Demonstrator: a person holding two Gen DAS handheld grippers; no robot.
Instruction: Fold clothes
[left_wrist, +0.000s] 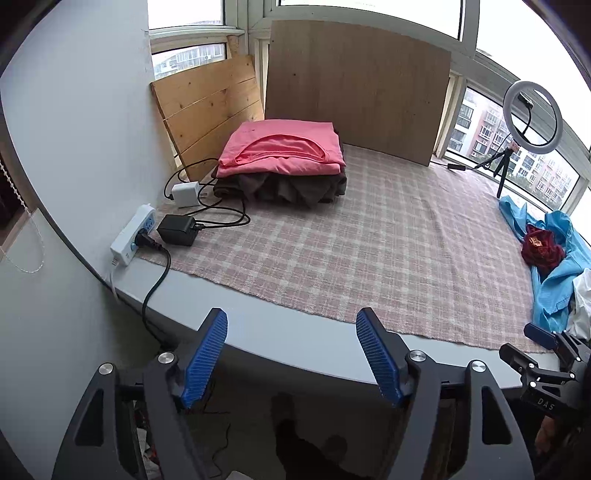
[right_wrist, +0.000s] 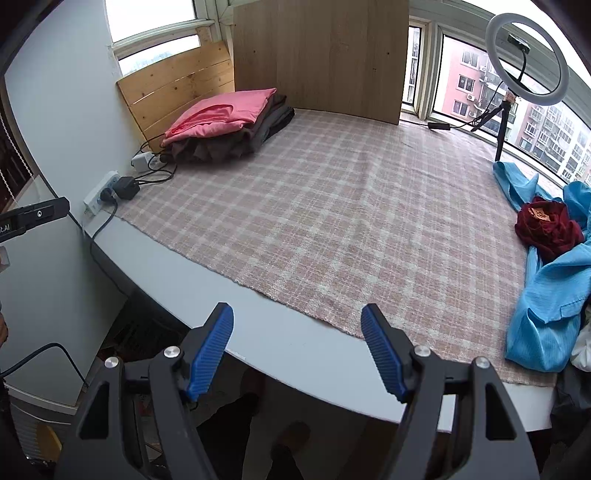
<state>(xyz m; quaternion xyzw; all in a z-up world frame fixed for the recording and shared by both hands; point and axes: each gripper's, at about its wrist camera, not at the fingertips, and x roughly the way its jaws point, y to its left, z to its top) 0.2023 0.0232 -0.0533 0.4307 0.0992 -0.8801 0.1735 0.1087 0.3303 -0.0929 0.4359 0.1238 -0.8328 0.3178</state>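
Observation:
A folded pink shirt (left_wrist: 280, 149) lies on a stack of folded dark clothes (left_wrist: 288, 188) at the far left of the plaid cloth (left_wrist: 351, 243); the shirt also shows in the right wrist view (right_wrist: 225, 112). Unfolded clothes lie at the right edge: a blue garment (right_wrist: 546, 295) with a dark red one (right_wrist: 546, 230) on it, also in the left wrist view (left_wrist: 554, 288). My left gripper (left_wrist: 291, 321) is open and empty, over the table's front edge. My right gripper (right_wrist: 297, 319) is open and empty there too, and shows at the right of the left wrist view (left_wrist: 532, 343).
A power strip (left_wrist: 133, 234), a black adapter (left_wrist: 176, 229), a white charger (left_wrist: 186, 194) and cables lie at the left. Wooden boards (left_wrist: 354, 88) lean against the windows. A ring light on a tripod (left_wrist: 532, 118) stands at the back right.

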